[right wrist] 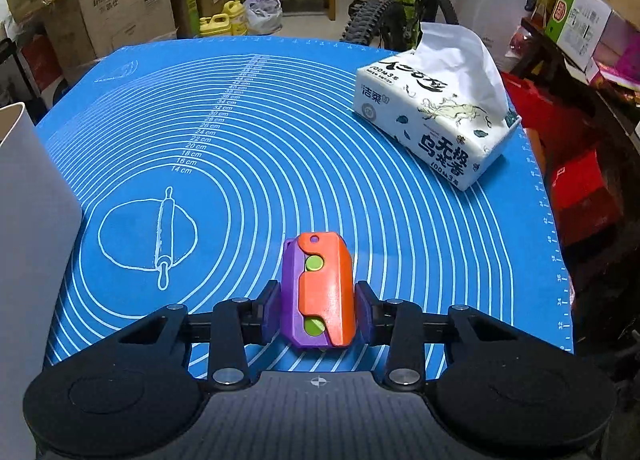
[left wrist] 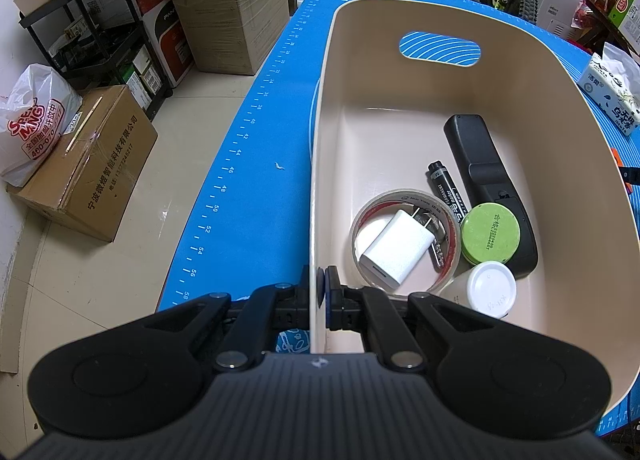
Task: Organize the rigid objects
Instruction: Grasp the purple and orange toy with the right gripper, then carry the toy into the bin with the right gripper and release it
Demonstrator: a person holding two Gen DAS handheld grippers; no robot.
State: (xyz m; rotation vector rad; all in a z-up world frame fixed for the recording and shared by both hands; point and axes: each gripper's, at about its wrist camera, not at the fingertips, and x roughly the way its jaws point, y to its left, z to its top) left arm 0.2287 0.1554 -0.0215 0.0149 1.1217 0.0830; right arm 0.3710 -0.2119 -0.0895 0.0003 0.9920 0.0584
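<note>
Left wrist view: the left gripper (left wrist: 319, 292) is clamped on the near left wall of the beige bin (left wrist: 400, 71), one pad inside and one outside, jaws nearly together on the thin rim. The bin stands on the blue mat (left wrist: 256, 163). Inside it, toward the near end, lie a roll of tape (left wrist: 404, 240) with a white charger (left wrist: 396, 248) resting across its opening, a black marker (left wrist: 446, 189) just beyond the tape, a black remote (left wrist: 480, 171) running along the right side, a green round lid (left wrist: 490, 234) lying over the remote's near end, and a white-capped bottle (left wrist: 490, 288) nearest the camera.

Right wrist view: the right gripper (right wrist: 318, 310) sits at a medium width, its purple pads pressed against both flanks of an orange and purple toy (right wrist: 320, 292) with green studs. The toy is at the near centre of the mat, whether resting on it or raised I cannot tell. The bin's outer wall shows at the left edge. A tissue pack (right wrist: 432, 119) lies at the far right of the mat, well apart from the toy.
</note>
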